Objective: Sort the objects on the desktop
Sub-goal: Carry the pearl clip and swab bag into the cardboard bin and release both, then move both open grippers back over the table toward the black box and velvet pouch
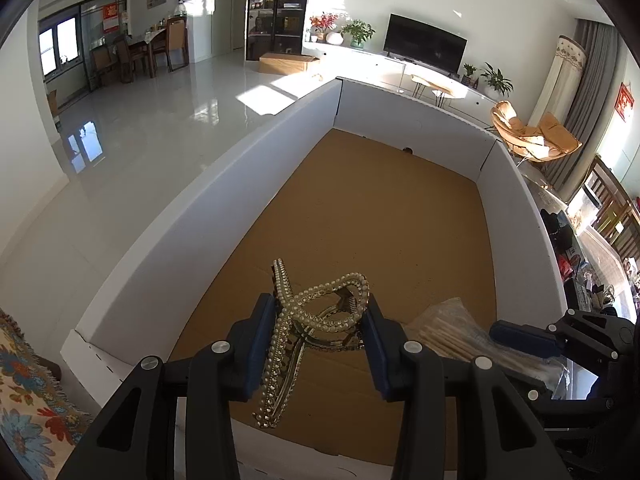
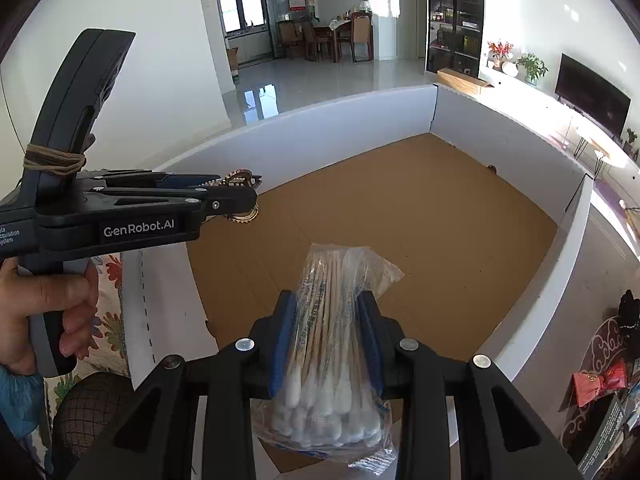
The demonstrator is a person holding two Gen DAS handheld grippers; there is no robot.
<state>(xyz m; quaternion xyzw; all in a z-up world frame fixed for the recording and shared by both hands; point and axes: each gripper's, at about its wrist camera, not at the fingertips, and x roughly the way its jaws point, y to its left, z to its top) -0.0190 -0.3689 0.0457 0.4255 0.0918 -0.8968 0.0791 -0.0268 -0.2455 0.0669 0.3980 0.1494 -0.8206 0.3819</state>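
My left gripper (image 1: pixel 320 312) is shut on a pearl-studded gold hair claw (image 1: pixel 296 320), held above the near end of a big white-walled cardboard box (image 1: pixel 240 168). In the right wrist view the left gripper (image 2: pixel 244 196) reaches in from the left with the hair claw (image 2: pixel 242 178) at its tips, a hand around its grip. My right gripper (image 2: pixel 326 308) is shut on a clear bag of cotton swabs (image 2: pixel 332 344), also over the box (image 2: pixel 340 112) near its front wall. The bag of swabs (image 1: pixel 448 332) shows at lower right in the left wrist view, beside the right gripper's fingers (image 1: pixel 520 334).
The box has a bare brown floor (image 1: pixel 380 232) and tall white walls. A flowered cloth (image 1: pixel 28 392) lies left of the box. A shiny tiled floor (image 1: pixel 140 136), a television (image 1: pixel 424 42) and an orange chair (image 1: pixel 528 132) lie beyond.
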